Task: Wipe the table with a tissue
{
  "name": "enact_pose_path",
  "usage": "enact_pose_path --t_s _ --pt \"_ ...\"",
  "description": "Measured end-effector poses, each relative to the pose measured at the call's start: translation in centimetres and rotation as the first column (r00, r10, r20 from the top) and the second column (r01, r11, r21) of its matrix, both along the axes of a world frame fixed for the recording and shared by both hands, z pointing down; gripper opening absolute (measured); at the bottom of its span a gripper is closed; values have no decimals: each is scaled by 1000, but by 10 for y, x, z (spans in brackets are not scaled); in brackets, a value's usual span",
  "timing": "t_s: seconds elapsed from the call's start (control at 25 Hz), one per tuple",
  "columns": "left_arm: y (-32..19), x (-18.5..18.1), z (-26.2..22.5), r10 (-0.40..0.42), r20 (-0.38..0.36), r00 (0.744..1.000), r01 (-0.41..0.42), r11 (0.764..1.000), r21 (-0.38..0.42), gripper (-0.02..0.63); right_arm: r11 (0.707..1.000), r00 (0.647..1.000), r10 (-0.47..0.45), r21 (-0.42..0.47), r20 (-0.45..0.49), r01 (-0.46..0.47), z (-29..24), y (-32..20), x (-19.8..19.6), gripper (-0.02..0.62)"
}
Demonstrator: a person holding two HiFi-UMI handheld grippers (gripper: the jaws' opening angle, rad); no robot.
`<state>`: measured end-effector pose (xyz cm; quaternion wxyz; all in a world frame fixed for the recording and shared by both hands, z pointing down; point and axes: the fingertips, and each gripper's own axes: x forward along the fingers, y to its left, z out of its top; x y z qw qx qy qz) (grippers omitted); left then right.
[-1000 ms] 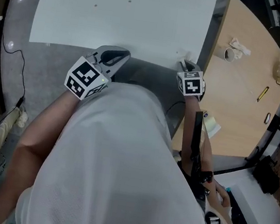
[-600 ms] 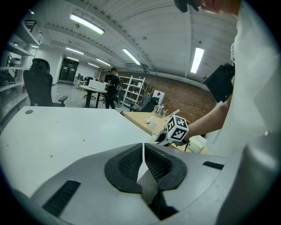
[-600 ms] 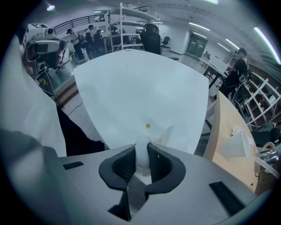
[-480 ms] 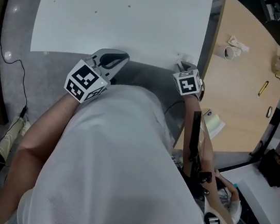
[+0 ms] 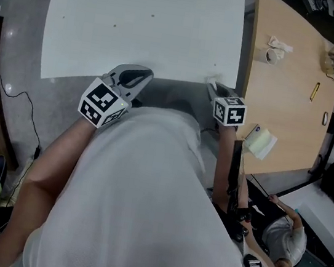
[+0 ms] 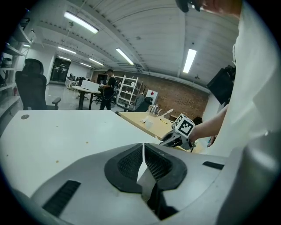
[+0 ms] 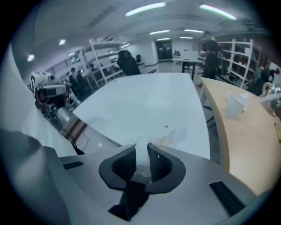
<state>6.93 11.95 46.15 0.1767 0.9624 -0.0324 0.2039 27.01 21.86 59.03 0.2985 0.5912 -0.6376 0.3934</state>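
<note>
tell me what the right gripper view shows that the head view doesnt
Only the right gripper view: the right gripper seen close, jaws shut on the tissue, plus shelving racks far across the room. Only the head view: that gripper's marker cube and a pale packet on the near end of the wooden table. Both: the white table, the wooden table beside it and the cup on it.

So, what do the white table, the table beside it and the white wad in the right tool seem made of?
White table: likely laminate, matt; smooth, even white surface.
Table beside it: wood or wood-look board; light brown.
Tissue in the right tool: thin paper; white, soft, crumpled.
</note>
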Motion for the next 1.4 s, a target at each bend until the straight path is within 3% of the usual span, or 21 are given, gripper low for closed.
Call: enact_pose_path --t_s 0.08,0.32,0.48,1.12,1.4 --pt "-4 -3 1 11 -4 1000 -11 1000 0 20 995 997 82 56 3 -82 -12 10 6 55" --pt "-3 -5 4 64 -4 998 -64 998 8 20 978 976 190 104 -111 -179 -29 35 36 55" --pt "-5 -2 2 77 -11 997 -77 997 13 20 960 961 258 136 -99 -244 -29 35 40 55" --pt "-22 27 5 1 48 999 -1 1000 1 20 992 990 16 124 -141 2 -15 -33 56 55" --pt "-22 49 2 -1 85 996 2 1000 -12 20 990 990 -29 130 -140 47 -15 -46 71 55"
